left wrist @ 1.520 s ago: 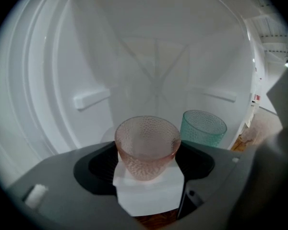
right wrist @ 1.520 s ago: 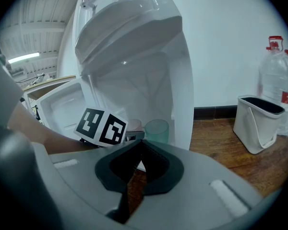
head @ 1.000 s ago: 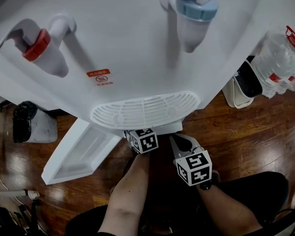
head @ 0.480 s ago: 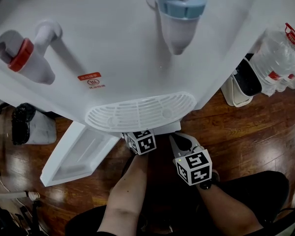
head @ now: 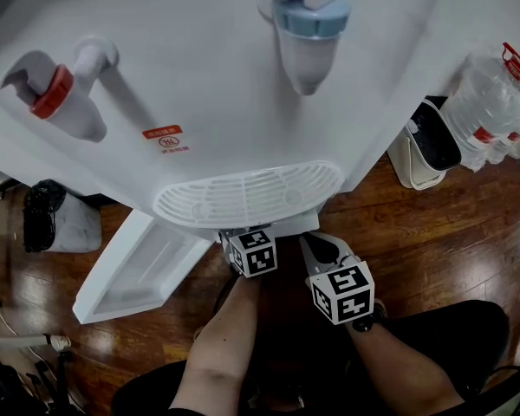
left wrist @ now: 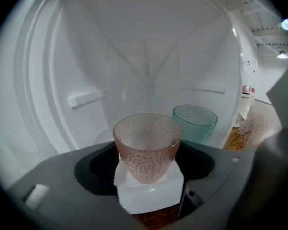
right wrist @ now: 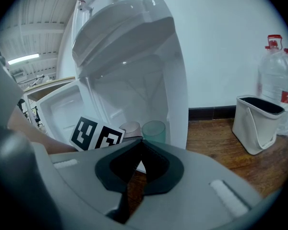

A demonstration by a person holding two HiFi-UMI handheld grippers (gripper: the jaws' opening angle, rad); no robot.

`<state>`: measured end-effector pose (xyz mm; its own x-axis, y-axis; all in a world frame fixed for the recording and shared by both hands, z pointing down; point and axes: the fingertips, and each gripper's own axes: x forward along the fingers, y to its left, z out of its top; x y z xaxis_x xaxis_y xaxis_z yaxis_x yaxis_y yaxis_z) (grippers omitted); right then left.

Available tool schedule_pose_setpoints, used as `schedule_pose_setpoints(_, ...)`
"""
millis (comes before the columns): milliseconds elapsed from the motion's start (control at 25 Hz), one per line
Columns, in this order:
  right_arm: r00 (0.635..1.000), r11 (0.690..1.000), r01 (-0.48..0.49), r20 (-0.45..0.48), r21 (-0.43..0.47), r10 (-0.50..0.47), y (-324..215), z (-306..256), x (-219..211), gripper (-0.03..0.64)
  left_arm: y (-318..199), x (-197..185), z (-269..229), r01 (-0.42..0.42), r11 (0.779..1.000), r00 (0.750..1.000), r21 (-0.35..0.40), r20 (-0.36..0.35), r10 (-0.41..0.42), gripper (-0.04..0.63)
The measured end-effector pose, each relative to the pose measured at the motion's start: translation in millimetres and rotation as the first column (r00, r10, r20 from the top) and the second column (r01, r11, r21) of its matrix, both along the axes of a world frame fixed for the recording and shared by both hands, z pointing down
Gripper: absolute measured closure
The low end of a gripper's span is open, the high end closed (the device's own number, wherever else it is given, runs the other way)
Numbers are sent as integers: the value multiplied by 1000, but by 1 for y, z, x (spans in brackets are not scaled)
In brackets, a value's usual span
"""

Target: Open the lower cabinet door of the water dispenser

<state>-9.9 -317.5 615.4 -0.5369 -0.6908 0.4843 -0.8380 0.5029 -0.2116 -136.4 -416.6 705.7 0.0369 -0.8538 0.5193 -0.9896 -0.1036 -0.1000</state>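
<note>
The white water dispenser (head: 243, 102) has its lower cabinet door (head: 139, 271) swung open to the left; the door also shows in the right gripper view (right wrist: 53, 104). My left gripper (left wrist: 146, 152) reaches into the cabinet, and only its marker cube (head: 253, 251) shows under the drip tray (head: 247, 193). Its jaws stand apart, with a pink dimpled cup (left wrist: 146, 145) in the gap at their tips; I cannot tell if they touch it. A teal cup (left wrist: 194, 122) stands behind to the right. My right gripper (right wrist: 140, 140) is shut and empty, outside the cabinet at the right (head: 310, 243).
A white bin (head: 429, 150) and large water bottles (head: 494, 102) stand on the wooden floor to the right of the dispenser. A dark bag on a grey box (head: 48, 215) sits at the left. Red (head: 56, 94) and blue (head: 308, 16) taps stick out above.
The head view has shifted slightly. Both grippers stay about where they were, and the door is still open.
</note>
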Motion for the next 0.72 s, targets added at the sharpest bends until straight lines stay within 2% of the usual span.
schedule_pose_setpoints(160,1000,1000,4,8,11,-4,7,-8,-4,614,17,4,-9,-44,999,999,8,5,44,229)
schedule_pose_setpoints(400,1000,999,2,16,34,-2,22,-24,-11,614,48,6,-36,-142,989,989,36,48,140,227)
schedule_pose_setpoints(600,999,998,-31,34,46,30,34,-39,-9,614,84,4,-65,-252,966,967,67,67,247,227)
schedule_pose_setpoints(720,999,998,-30,33,62,28,48,-51,-9,614,103,-2,-89,-276,957,961,85,43,273,229)
